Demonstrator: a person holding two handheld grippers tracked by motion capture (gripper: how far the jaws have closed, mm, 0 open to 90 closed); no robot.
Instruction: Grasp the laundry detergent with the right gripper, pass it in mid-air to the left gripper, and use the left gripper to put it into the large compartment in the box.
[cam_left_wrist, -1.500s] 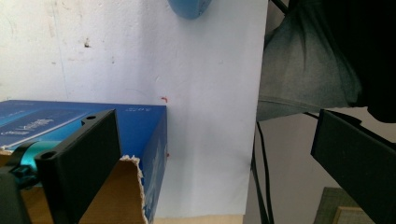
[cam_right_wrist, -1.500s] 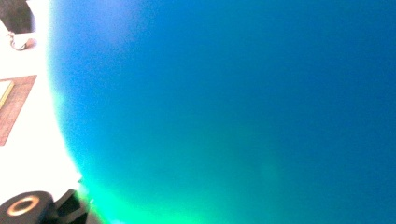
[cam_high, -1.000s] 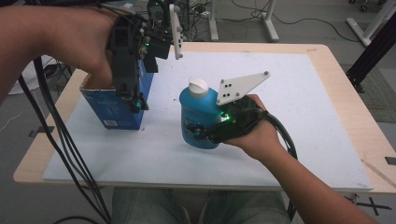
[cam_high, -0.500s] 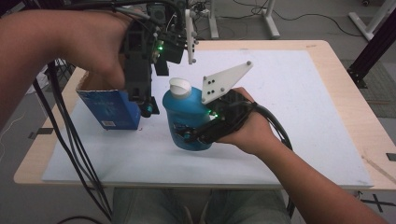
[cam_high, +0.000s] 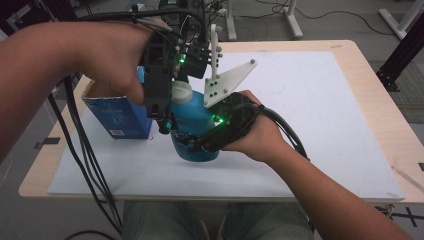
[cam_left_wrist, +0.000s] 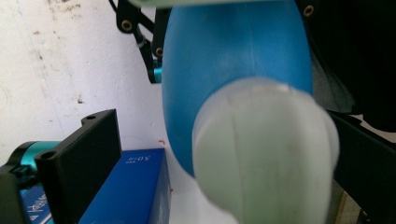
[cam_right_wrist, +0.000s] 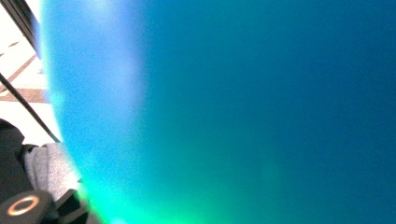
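A blue bottle (cam_high: 194, 119) with a white cap (cam_high: 181, 91) stands tilted on the white sheet, with my right gripper (cam_high: 200, 143) shut on its body from the right. Its blue wall (cam_right_wrist: 233, 102) is pressed close to the right gripper view's camera. My left gripper (cam_high: 164, 120) hangs over the bottle's top. In the left gripper view its jaws stand wide on either side of the cap (cam_left_wrist: 261, 158), apart from it, so my left gripper (cam_left_wrist: 219, 163) is open. A blue box (cam_high: 117, 119) stands just left of the bottle, its top (cam_left_wrist: 128, 186) under the left jaw.
A white sheet (cam_high: 310, 100) covers the wooden table (cam_high: 380, 100). Black cables (cam_high: 85, 150) hang off the left edge. Stand legs (cam_high: 292, 25) and a dark frame (cam_high: 400, 55) are beyond the far and right edges.
My left gripper has moved right, from over the blue box to over the bottle's cap. My right gripper has carried the bottle left and nearer, close to the box.
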